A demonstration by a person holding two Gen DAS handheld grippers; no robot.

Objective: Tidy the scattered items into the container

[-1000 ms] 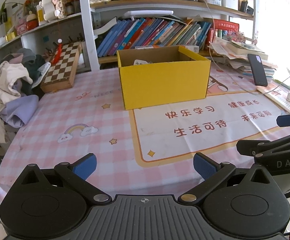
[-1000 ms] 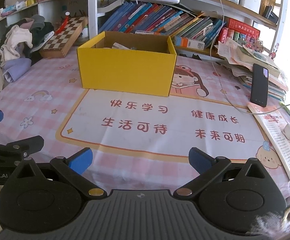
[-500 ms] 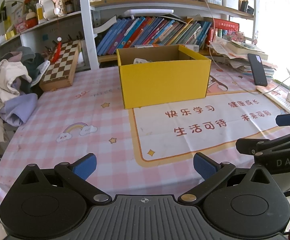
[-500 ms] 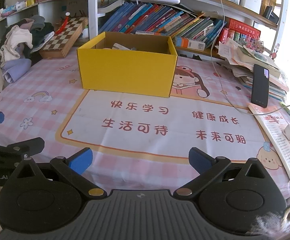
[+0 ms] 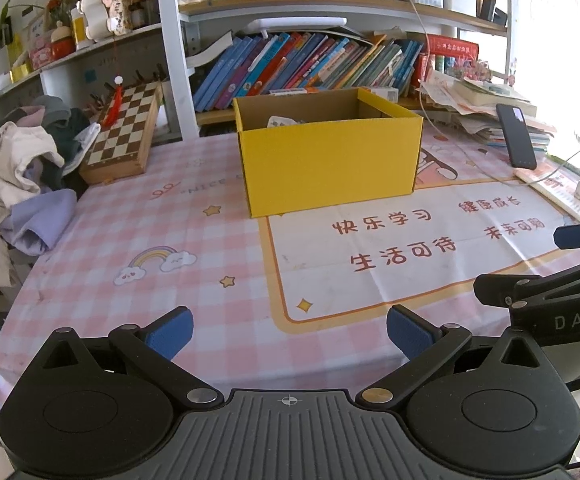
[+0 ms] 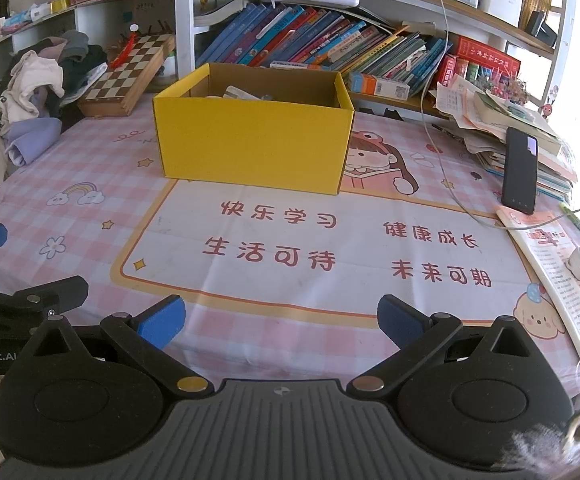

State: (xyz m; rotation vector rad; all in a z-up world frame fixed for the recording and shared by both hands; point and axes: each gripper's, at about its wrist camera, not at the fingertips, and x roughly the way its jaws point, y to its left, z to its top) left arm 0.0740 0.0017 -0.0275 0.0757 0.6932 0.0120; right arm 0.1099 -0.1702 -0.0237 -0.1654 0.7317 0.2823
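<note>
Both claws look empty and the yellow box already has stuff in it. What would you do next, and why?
Probably hold both back and check the table. The left gripper and right gripper are open and empty, the yellow box already holds a few items, and the tablecloth in front of it shows nothing loose.

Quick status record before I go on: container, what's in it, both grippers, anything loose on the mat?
container: yellow box, open top, upright on the table mat
contents: a few pale items low inside, unclear what they are
left gripper: open, empty, over the near table edge
right gripper: open, empty, over the near table edge
mat in front of box: no loose items visible
right side: black phone leaning on a stack of books
</note>
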